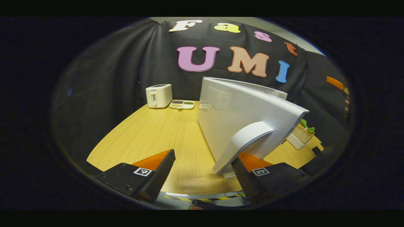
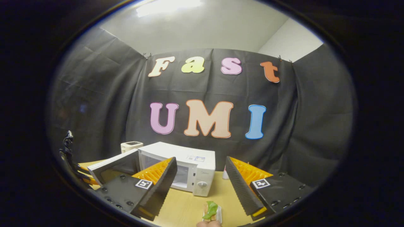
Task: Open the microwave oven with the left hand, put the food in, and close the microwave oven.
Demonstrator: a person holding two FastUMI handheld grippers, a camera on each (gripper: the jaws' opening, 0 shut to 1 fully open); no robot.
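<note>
The white microwave [image 2: 192, 167] stands on the wooden table [image 2: 186, 208] with its door [image 2: 110, 168] swung open toward the left. In the left gripper view I see the door's outer face [image 1: 240, 110] and its curved handle [image 1: 243, 142] close up. My left gripper [image 1: 202, 168] is open, and the handle lies just over its right finger without being clamped. The food, a small white container with a green leaf [image 2: 210, 210], sits on the table in front of the microwave, also seen past the door [image 1: 301, 134]. My right gripper [image 2: 200, 178] hangs open above the food, holding nothing.
A white toaster [image 1: 158, 95] and a divided dish of food [image 1: 182, 104] stand at the table's far end. A small white bottle [image 2: 224, 173] stands just right of the microwave. The table's near edge [image 1: 189, 190] runs below my left fingers.
</note>
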